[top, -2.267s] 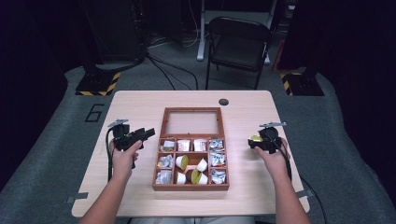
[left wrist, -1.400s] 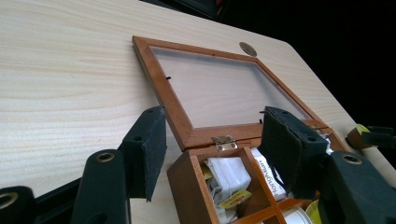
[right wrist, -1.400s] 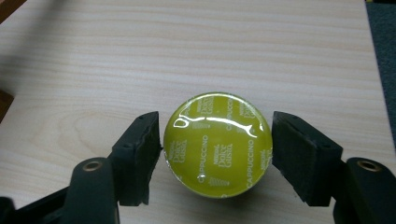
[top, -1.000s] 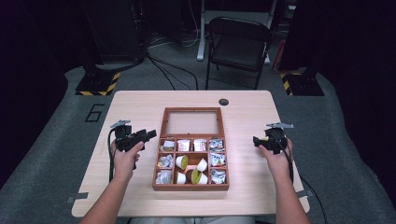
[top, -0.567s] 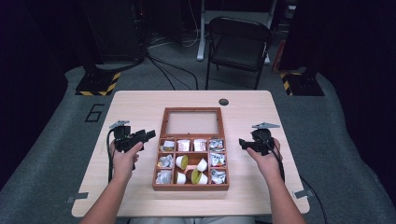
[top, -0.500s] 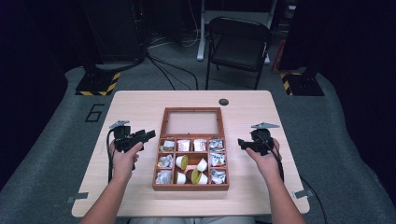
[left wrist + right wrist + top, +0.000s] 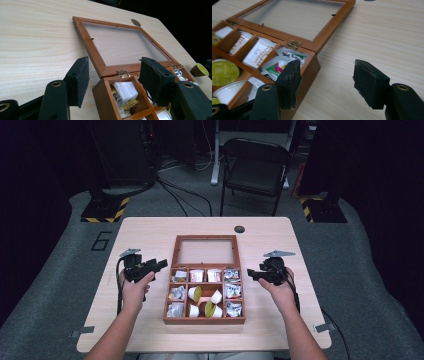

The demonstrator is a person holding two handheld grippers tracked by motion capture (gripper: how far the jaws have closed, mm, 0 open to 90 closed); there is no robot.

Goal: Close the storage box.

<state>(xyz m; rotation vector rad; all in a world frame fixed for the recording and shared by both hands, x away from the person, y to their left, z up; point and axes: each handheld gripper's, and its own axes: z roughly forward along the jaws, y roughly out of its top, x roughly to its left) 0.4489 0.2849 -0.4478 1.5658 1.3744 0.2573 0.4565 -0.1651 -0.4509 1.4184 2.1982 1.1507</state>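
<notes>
A wooden compartment box (image 7: 172,307) lies mid-table with its glazed lid (image 7: 204,251) folded flat behind it. Its cells hold foil packets and small pods (image 7: 195,293). My left gripper (image 7: 161,264) hovers by the box's back left corner, open. In the left gripper view that corner (image 7: 100,88) shows between its pads (image 7: 80,80), untouched. My right gripper (image 7: 250,274) is open beside the box's back right corner (image 7: 313,66). Its jaws have just been closing, with only bare table between them. A brown pod with a yellow-green top (image 7: 200,70) shows past the box's far side.
A dark round hole (image 7: 239,229) sits near the table's far edge. A folding chair (image 7: 255,167) and cables stand beyond the table. Bare tabletop (image 7: 300,245) lies on both sides of the box.
My right gripper has moved left, closer to the box's right side. The left hand and the box have stayed put.
</notes>
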